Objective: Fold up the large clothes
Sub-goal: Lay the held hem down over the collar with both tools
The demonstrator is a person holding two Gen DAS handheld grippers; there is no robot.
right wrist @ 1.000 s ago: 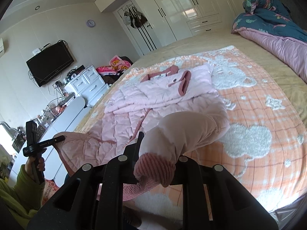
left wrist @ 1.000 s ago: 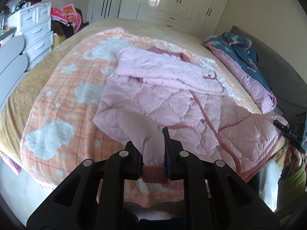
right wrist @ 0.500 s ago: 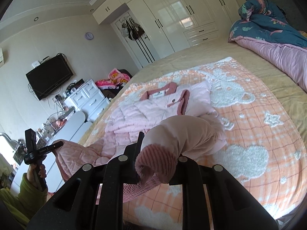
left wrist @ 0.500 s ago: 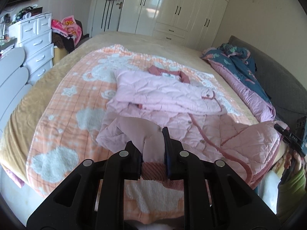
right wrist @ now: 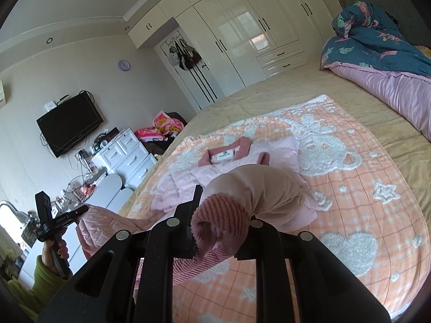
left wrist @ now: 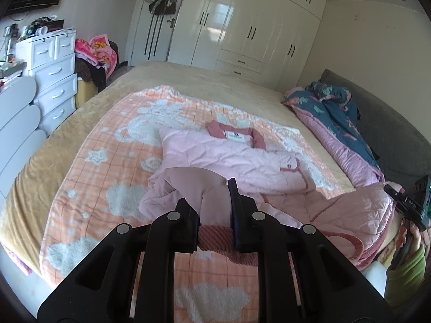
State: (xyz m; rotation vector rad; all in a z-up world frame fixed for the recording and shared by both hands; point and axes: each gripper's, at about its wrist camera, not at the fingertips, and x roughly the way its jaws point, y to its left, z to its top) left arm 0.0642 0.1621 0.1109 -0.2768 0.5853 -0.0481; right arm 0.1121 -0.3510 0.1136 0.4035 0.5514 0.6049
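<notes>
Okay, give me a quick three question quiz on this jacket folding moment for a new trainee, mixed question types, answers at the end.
1. True or false: the left gripper is open and touches no cloth.
2. Multiple choice: the right gripper is shut on A) a ribbed cuff B) the teal duvet C) the label at the collar.
3. Fill in: the pink jacket lies on an orange blanket patterned with white ____.

Key
1. False: it is shut on a ribbed cuff of the jacket.
2. A
3. Clouds, with stars and a bear too.
</notes>
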